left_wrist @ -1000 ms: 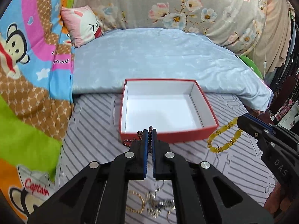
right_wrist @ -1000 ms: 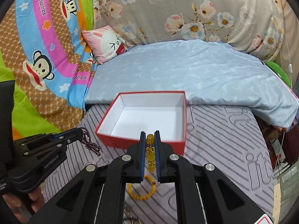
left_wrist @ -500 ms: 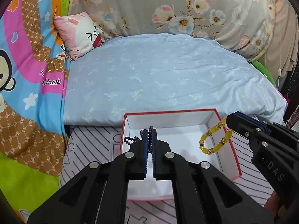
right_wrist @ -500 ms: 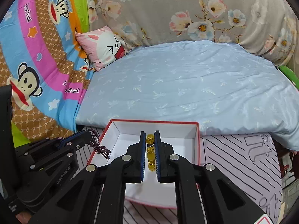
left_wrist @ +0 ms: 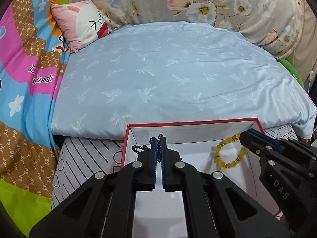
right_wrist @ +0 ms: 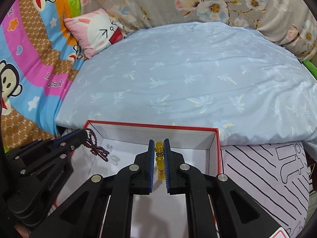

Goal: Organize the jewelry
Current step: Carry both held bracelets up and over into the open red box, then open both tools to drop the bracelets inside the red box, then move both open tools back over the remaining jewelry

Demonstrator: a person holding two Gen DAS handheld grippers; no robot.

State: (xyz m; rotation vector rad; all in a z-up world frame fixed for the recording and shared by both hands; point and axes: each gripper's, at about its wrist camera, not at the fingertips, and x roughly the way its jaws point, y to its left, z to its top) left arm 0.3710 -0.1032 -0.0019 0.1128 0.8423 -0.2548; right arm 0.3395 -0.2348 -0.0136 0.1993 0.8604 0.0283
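I see my left gripper [left_wrist: 158, 140] pinching dark beads [left_wrist: 138, 148] over the red box [left_wrist: 190, 122]; right gripper [left_wrist: 244, 136] dangles a yellow bracelet [left_wrist: 227, 154] inside it.

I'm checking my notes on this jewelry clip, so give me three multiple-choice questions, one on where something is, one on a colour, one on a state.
1. Where does the dark bead string hang?
A. over the red box
B. on the pink pillow
C. on the blue blanket

2. What colour is the bracelet that the right gripper holds?
A. green
B. yellow
C. silver

3. How are the fingers of the left gripper?
A. wide open, empty
B. out of view
C. shut on the dark bead string

Answers: 1 A, it dangles above the white inside of the box; 2 B, its beads are clear yellow; 3 C, the beads sit pinched between the blue pads.
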